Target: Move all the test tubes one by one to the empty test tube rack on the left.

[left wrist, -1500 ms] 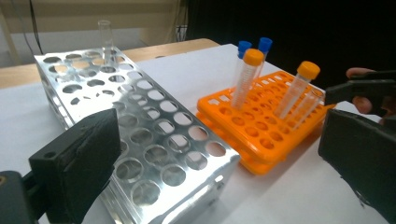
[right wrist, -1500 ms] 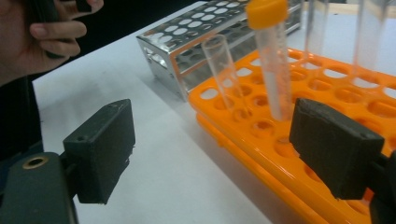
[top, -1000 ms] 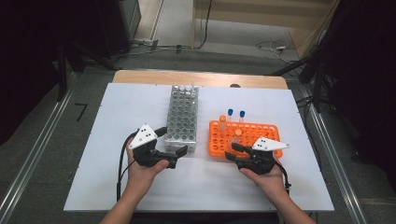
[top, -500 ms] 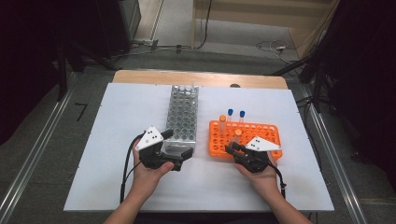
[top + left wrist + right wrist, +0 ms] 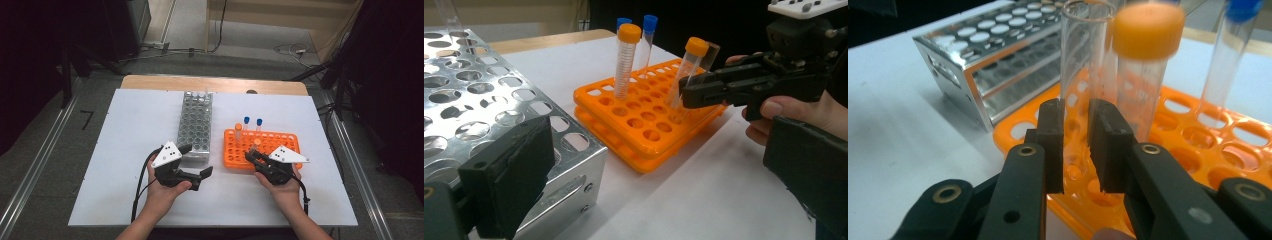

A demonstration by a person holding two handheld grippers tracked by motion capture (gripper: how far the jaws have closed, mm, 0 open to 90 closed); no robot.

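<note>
Two racks stand on the desk (image 5: pixel 125 150): one metal rack (image 5: pixel 195 125) and, right of it, one orange rack (image 5: pixel 287 142). In the orange rack stand two orange-capped tubes (image 5: pixel 626 60), two blue-capped tubes (image 5: pixel 648 37) and one uncapped clear tube (image 5: pixel 1083 75).

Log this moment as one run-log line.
right gripper: just closed, fingers clamped on open glass tube in orange rack | left gripper: open, beside metal rack | stage: tube gripped
</note>
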